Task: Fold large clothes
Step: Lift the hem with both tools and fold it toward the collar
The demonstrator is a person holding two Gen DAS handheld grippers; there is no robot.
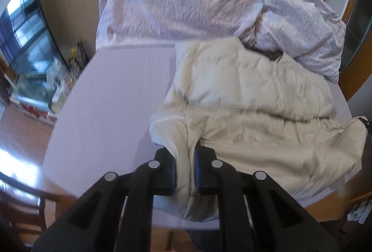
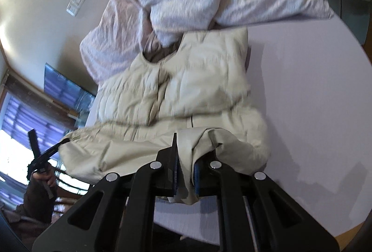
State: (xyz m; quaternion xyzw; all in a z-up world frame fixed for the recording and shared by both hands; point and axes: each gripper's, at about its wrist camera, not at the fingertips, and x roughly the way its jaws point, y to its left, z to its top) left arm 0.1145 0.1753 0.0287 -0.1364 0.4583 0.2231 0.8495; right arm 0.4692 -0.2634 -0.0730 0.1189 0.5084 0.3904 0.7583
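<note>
The cream quilted jacket (image 1: 251, 98) is spread on the pale lilac table (image 1: 121, 98), collar end away from both cameras and hem end nearest them, so its long axis runs straight out from the grippers toward the far side. The left gripper (image 1: 185, 170) is pressed together on a bunched piece of the hem edge, the fabric seen squeezed between its dark pads and hanging below them over the table's near rim. The right gripper (image 2: 184, 170) is likewise pinched on a fold of the same hem, cloth trapped between its blue-lined pads, and in the right wrist view the other gripper is seen far off to the left at the opposite corner of the hem. The two holds are therefore well apart across the garment's width, each on its own side, neither nearer the collar. The coming move is judged to carry the hem forward over the body toward the collar (image 2: 160, 54), which lies just beside a crumpled lilac-white bedding pile (image 1: 176, 3) at the far side; catching that pile is the likely risk. No containers are seen in either view
</note>
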